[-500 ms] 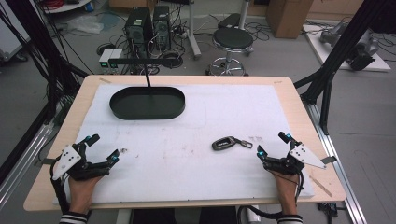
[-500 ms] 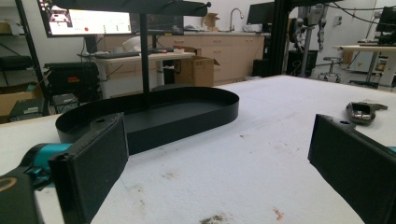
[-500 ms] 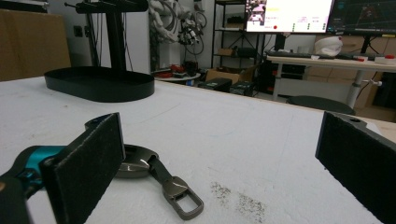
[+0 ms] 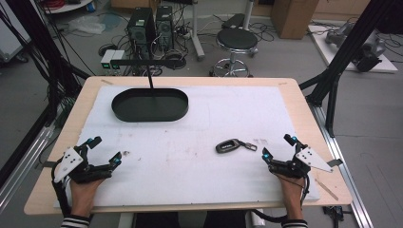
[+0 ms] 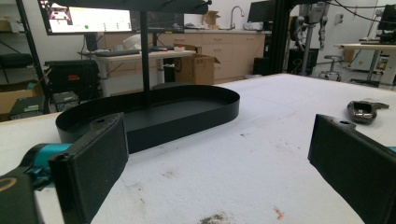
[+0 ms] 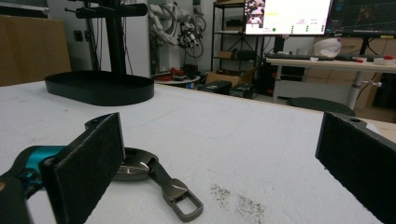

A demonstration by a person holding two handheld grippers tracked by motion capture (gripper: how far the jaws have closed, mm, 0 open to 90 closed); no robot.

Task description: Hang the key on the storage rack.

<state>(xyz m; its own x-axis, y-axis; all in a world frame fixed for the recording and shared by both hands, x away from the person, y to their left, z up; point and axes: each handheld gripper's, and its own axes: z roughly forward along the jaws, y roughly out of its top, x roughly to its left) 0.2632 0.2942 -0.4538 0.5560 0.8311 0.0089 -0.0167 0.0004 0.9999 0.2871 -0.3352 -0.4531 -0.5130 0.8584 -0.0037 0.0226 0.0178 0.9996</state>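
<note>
1. A wooden tabletop (image 4: pixel 304 102) carries a white mat (image 4: pixel 199 137) that covers most of its surface.
2. The left tool (image 4: pixel 104 152) rests at the near left corner of the mat, held by a hand (image 4: pixel 83 190) coming in from the near edge. Its jaws stand wide apart with nothing between them; in the left gripper view the two black pads (image 5: pixel 93 163) frame bare mat.
3. The right tool (image 4: pixel 278 148) sits at the near right of the mat, held by the other hand (image 4: pixel 291 187). Its jaws are also spread wide and hold nothing.
4. A dark key fob (image 4: pixel 228 145) with a metal clip lies flat on the mat, right of centre, just to the left of the right tool and apart from it. In the right gripper view it lies partly behind the left pad, with the clip (image 6: pixel 180 196) pointing toward the camera.
5. A black oval tray (image 4: pixel 149 114) sits at the far left of the mat, well apart from both tools. A thin black post (image 4: pixel 150 81) rises from it, topped by a crossbar.
6. Small dark smudges mark the mat near each tool.
</note>
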